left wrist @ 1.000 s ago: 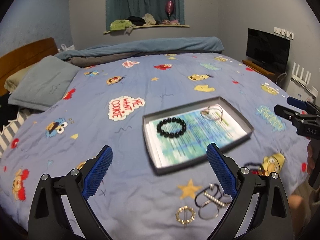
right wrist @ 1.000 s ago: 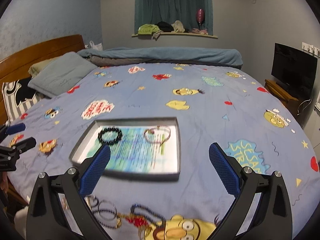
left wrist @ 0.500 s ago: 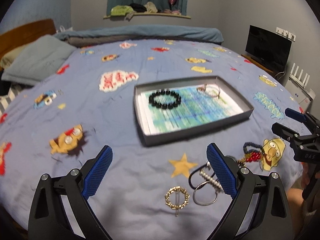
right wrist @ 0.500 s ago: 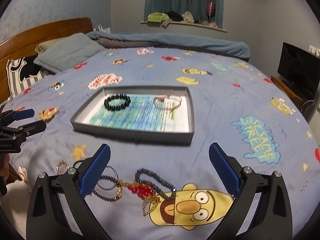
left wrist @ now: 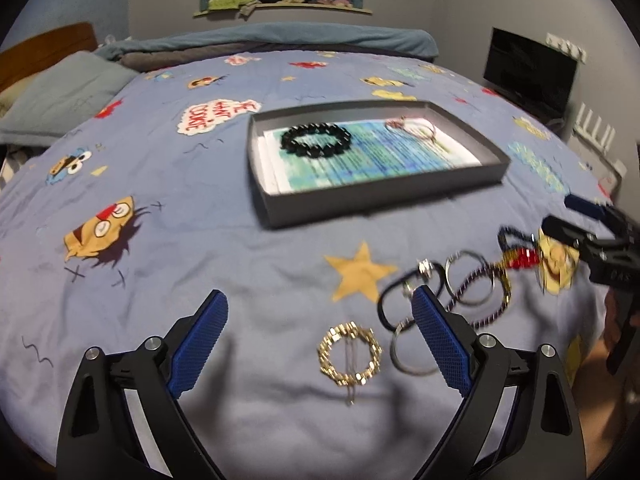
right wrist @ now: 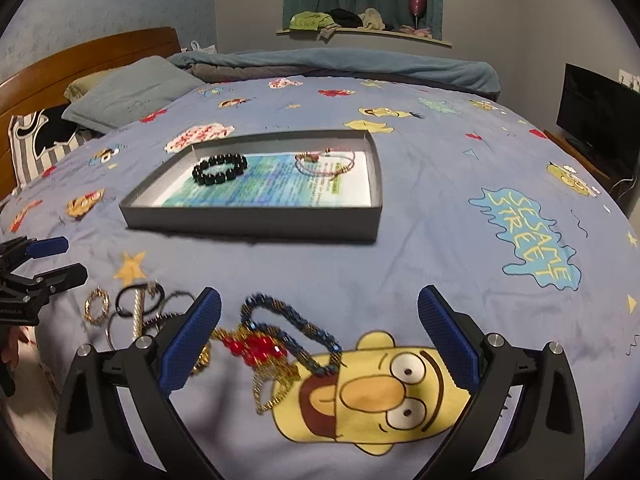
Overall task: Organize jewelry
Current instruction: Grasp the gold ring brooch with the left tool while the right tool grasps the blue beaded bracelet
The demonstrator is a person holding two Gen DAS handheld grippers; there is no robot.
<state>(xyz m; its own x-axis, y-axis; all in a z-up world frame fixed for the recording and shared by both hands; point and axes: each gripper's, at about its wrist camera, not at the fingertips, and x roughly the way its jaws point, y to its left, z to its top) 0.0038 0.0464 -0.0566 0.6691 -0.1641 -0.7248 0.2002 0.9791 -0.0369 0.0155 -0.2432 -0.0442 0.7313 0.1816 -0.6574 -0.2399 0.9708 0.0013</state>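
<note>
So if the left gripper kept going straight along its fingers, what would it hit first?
Probably the gold ring brooch, which lies on the bedspread between the open fingers of the left gripper. The bangle pile sits just to its right. Depth is unclear, so it might meet bare bedspread instead.

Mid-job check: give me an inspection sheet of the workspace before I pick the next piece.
Surface: bedspread, blue cartoon print, lightly wrinkled.
Job's things: grey tray holds black bead bracelet and thin cord bracelet. Loose in front of the tray: gold ring brooch, tangle of bangles, blue bead necklace with red beads.
Clutter: pillow, folded blanket.
Grippers: left gripper open, empty; right gripper open, empty.
Cables: nothing seen.
Surroundings: headboard, television, window shelf with clothes.
</note>
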